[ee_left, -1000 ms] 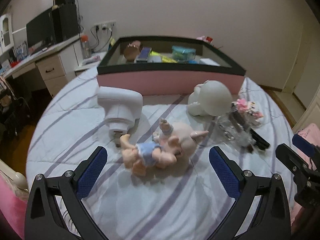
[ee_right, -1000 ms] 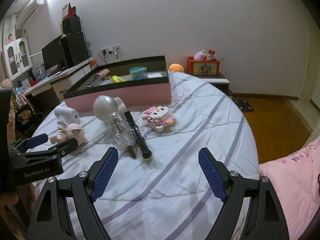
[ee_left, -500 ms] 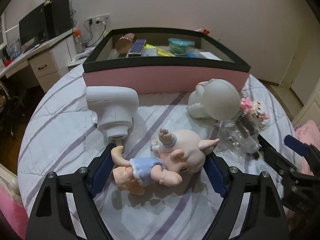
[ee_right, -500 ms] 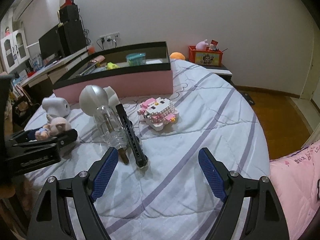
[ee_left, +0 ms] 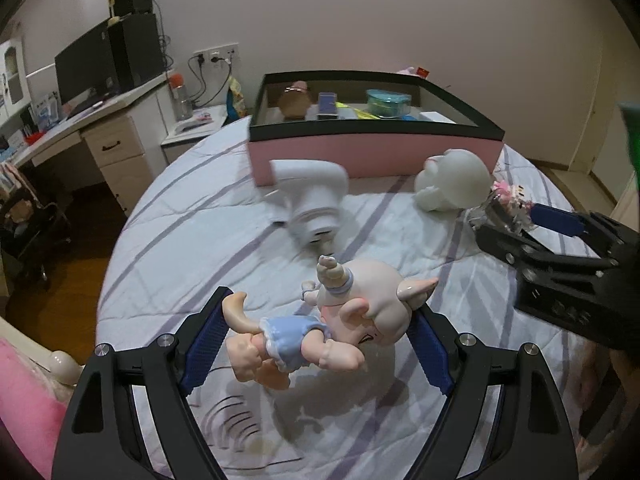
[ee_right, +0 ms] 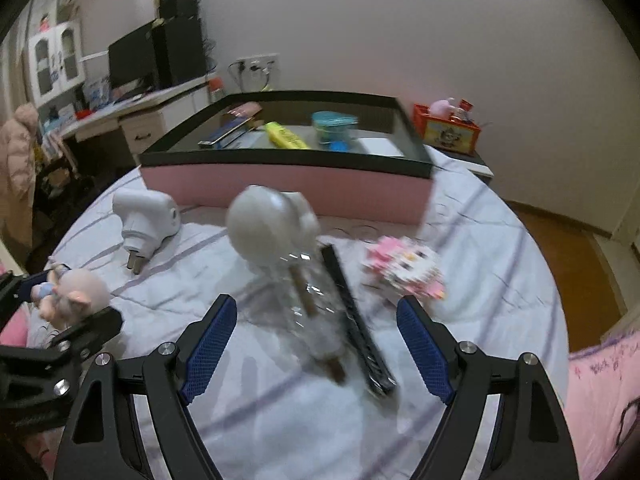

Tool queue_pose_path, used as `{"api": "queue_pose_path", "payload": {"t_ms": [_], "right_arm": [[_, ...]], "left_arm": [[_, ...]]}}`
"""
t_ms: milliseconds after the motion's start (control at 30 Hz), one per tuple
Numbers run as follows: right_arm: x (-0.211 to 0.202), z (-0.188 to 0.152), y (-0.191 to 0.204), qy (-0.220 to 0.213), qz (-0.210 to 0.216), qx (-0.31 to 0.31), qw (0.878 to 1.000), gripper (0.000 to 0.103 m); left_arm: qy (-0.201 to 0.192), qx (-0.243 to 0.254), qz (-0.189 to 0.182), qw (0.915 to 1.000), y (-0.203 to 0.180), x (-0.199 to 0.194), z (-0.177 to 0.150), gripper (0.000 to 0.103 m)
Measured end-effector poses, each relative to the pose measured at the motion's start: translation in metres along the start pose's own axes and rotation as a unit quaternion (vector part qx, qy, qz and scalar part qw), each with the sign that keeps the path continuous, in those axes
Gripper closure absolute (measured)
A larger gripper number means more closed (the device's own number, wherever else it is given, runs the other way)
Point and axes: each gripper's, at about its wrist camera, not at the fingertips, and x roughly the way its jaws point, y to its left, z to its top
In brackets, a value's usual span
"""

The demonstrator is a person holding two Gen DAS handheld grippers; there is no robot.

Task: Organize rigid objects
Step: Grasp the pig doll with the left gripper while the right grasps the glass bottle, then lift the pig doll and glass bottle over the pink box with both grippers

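My left gripper (ee_left: 316, 344) is shut on a pig doll (ee_left: 320, 328) with a blue diaper, held just above the striped bedsheet; the doll also shows in the right wrist view (ee_right: 72, 292). My right gripper (ee_right: 316, 344) is open and empty, its pads either side of a clear plastic bottle (ee_right: 308, 312) and a black bar (ee_right: 356, 320). A white round figure (ee_right: 272, 228) lies behind the bottle. A pink block toy (ee_right: 404, 268) lies to the right. A white plug adapter (ee_left: 312, 200) lies before the pink box (ee_left: 372, 156).
The pink box with a black rim (ee_right: 280, 156) holds several items at the back of the bed. A desk with a monitor (ee_left: 84, 68) stands at the far left. A pink pillow (ee_right: 600, 400) lies at the right.
My left gripper closed on the pig doll and lifted it slightly. My right gripper moved forward and left, over the clear bottle and black bar.
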Motion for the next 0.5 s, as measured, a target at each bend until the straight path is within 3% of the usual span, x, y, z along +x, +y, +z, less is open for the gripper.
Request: {"api": "queue_pose_path", "payload": {"t_ms": [33,67,100,367,500], "right_arm": [[0.003,0.002,0.004,0.003,0.002,-0.006,1.000,0.039],[0.006,0.002,0.007,0.008,-0.001,-0.011,1.000,0.057],[0.008,0.003,0.010,0.012,-0.005,-0.016,1.000,0.064],[0.031,0.006,0.013,0.050,0.012,-0.011,0.999,0.066],[0.027,0.002,0.008,0.043,0.033,0.008,0.999,0.068]], "left_arm": [[0.001,-0.002,0.000,1.0000,0.002,0.000,-0.001,0.019],[0.003,-0.003,-0.002,1.0000,0.004,0.000,-0.002,0.019],[0.003,-0.005,-0.003,1.0000,0.006,0.001,-0.003,0.019],[0.020,-0.019,-0.022,0.9994,0.013,0.017,-0.008,0.018],[0.015,-0.024,-0.027,0.9992,0.013,0.017,-0.008,0.018]]}}
